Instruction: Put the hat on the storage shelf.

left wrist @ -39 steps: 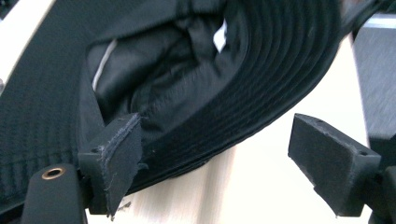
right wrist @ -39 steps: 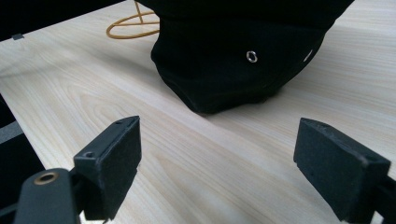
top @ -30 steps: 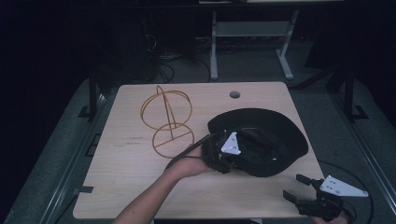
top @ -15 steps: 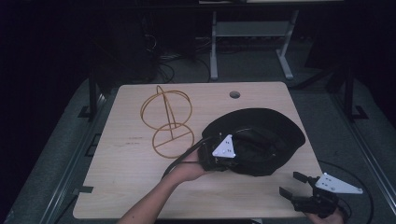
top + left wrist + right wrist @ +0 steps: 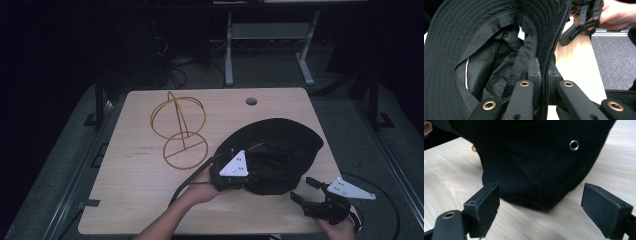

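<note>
hat (image 5: 280,150): black bucket hat, lower right of high view, on table (image 5: 150,200) | L gripper (image 5: 541,75): jaws just closed, clamped on brim | R gripper (image 5: 306,189): jaws apart, near crown, no contact | handling: prob. light, soft, floppy, not fragile; grip stitched brim edge, stiffest part.

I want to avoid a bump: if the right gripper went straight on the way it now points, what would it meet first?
Most likely the black hat, which lies dead ahead on the table; the right gripper is open and not yet touching it. Depth is unclear.
</note>
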Demonstrator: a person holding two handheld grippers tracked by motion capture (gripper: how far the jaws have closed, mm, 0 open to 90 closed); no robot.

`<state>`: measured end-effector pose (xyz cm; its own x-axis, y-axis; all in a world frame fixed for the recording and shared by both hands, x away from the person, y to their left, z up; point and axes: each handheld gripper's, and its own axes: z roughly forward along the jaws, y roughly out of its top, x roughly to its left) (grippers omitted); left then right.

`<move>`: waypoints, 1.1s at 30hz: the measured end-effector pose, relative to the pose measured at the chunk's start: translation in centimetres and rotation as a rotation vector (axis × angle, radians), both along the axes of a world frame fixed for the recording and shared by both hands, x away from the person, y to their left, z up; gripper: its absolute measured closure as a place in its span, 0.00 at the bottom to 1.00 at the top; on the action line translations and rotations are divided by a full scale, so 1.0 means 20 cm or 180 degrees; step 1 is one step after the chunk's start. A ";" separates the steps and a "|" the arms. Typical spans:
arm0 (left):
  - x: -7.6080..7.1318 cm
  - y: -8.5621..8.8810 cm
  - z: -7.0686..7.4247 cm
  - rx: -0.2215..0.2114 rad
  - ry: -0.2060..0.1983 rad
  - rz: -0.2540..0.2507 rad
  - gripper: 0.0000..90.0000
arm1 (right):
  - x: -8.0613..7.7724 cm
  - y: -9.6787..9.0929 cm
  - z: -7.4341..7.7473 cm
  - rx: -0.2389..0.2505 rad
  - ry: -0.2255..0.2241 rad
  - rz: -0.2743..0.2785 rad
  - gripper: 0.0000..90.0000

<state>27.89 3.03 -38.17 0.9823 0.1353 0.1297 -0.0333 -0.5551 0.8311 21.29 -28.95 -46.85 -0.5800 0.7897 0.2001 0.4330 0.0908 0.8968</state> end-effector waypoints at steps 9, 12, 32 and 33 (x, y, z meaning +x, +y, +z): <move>0.00 0.00 0.00 -0.0148 0.0086 0.0018 0.95 | 0.04 0.05 -0.02 0.0114 0.0064 0.0078 0.19; -0.01 -0.01 0.00 -0.0183 0.0092 -0.0003 0.95 | 0.04 0.03 -0.02 0.0195 0.0061 0.0075 0.25; -0.03 -0.06 0.02 -0.0221 0.0086 -0.0127 0.96 | 0.13 0.04 -0.03 0.0451 -0.0046 0.0049 0.80; -0.03 -0.06 0.01 -0.0225 0.0095 -0.0125 0.96 | 0.13 0.04 -0.03 0.0443 -0.0054 0.0066 0.84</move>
<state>27.33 1.85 -37.90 0.9903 0.1044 0.0916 -0.0283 -0.4939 0.8691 23.88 -28.11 -47.35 -0.6000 0.7429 0.2967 0.4170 -0.0261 0.9085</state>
